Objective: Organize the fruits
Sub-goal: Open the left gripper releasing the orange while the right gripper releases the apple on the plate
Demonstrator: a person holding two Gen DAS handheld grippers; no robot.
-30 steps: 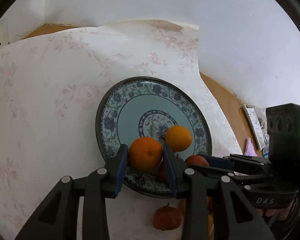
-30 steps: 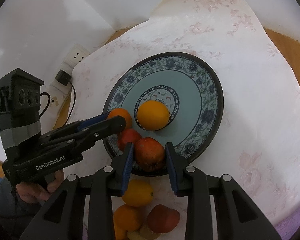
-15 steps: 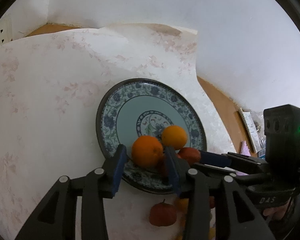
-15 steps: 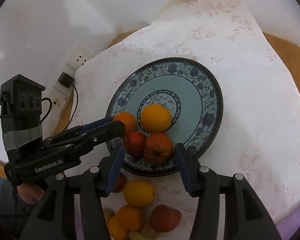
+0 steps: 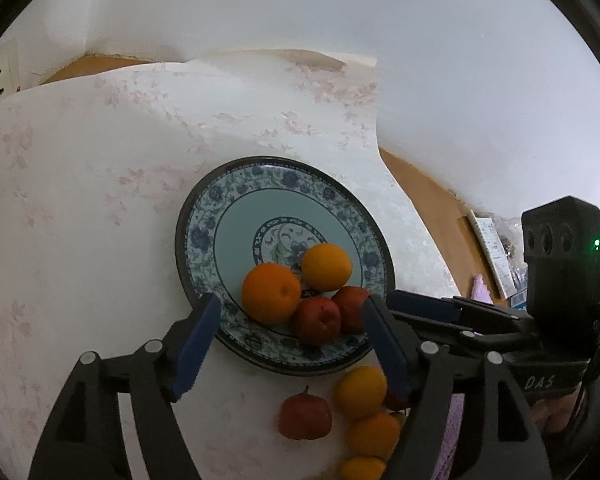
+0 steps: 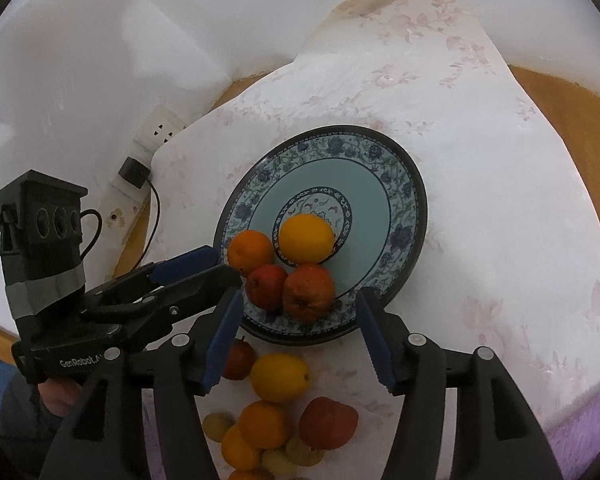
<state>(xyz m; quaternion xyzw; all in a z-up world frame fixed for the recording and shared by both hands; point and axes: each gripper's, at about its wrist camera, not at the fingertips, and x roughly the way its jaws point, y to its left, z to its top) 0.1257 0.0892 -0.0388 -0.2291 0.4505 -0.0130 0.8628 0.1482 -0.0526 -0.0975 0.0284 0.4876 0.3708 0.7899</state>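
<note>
A blue-patterned plate [image 5: 260, 216] holds an orange [image 5: 271, 293], a yellow citrus [image 5: 326, 267] and two red apples [image 5: 317, 320] bunched at its near rim. My left gripper [image 5: 290, 320] hovers at that rim, its jaws opening, and the pads stand apart from the orange. In the right wrist view the same plate [image 6: 380, 184] carries a reddish apple [image 6: 309, 292] that lies free between the opening jaws of my right gripper [image 6: 298, 308]. The left gripper [image 6: 220, 264] reaches in from the left beside the orange [image 6: 250, 252].
Loose fruit lies on the floral cloth in front of the plate: a lemon [image 6: 279, 376], a red apple [image 6: 328, 422], oranges [image 6: 262, 424] and small pale fruits [image 6: 218, 426]. A wall socket with a plug [image 6: 134, 172] is at the left. Papers [image 5: 492, 248] lie on the wooden table at the right.
Both grippers were shut on fruit over the plate, the left on the orange and the right on the reddish apple. Both have let go, widened their jaws and drawn back a little.
</note>
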